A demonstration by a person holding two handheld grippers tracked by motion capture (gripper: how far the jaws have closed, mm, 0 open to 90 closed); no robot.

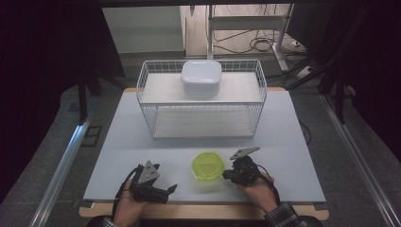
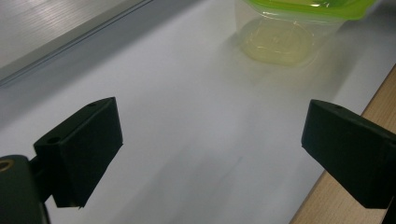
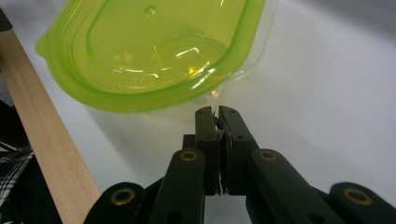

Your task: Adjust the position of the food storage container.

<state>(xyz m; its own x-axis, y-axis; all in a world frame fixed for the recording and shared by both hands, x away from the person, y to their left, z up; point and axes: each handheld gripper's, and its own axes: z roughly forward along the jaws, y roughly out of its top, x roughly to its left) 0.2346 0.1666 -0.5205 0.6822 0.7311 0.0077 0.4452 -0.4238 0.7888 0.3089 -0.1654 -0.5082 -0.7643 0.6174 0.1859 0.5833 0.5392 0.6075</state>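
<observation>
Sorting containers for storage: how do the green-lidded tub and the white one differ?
The green-lidded tub is see-through with a lime lid; the white tub is opaque, white all over. The green-lidded tub sits on the table near the person; the white tub sits atop the wire rack. Both are lidded with rounded corners.

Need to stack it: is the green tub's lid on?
On. The green lid sits flat on the clear tub, covering its rim.

From above we look forward and down over the table (image 1: 283,123). Both gripper views sit low and close above it, facing and sharing the green-lidded tub (image 2: 299,28) from opposite sides.
</observation>
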